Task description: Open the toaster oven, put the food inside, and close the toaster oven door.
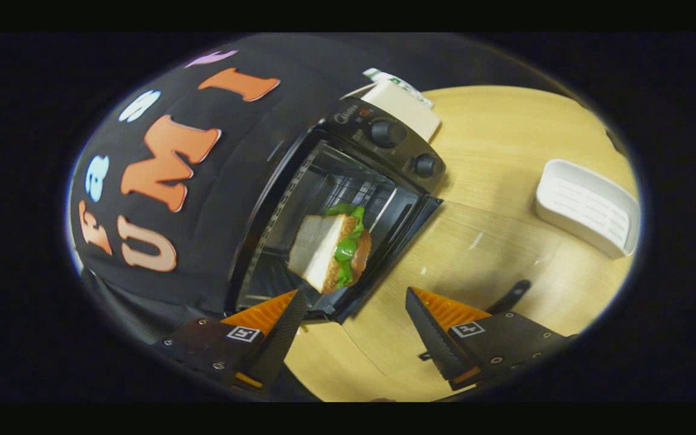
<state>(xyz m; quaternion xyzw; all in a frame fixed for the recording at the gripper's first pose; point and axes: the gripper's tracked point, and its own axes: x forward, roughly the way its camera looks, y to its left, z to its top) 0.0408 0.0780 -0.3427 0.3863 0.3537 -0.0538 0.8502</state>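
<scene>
Gripper (354, 302) fingers stand wide apart, nothing between them, pressing on nothing. Just ahead, at about 11 o'clock from the midpoint of the tips, the sandwich (331, 249) sits at the mouth of the toaster oven (348, 199), bread face toward the fingers, lettuce and bun edge on its far side; it seems to rest on the oven's rack near the front, though whether it is fully past the door line I cannot tell. The door (384, 266) is down and open, its edge running from 10 o'clock near the left finger out toward 1 o'clock. The oven's two knobs (387, 133) lie beyond at 12 to 1 o'clock. Well apart at 2 o'clock, a white tray (586, 205) lies on the wooden table (505, 254); a pale box (402, 106) sits behind the oven. Judgement: food looks placed, so the step in hand is closing the door. To do it well, first check that the sandwich is clear of the door's swing; if it overhangs, nudge it deeper with one fingertip. Then bring the fingers under the door's free edge, lift along its hinge arc rather than pushing straight in, and press until it seats. The whole view is tilted, so level the wrist with the door edge before making contact, lest one finger slip off a corner.
</scene>
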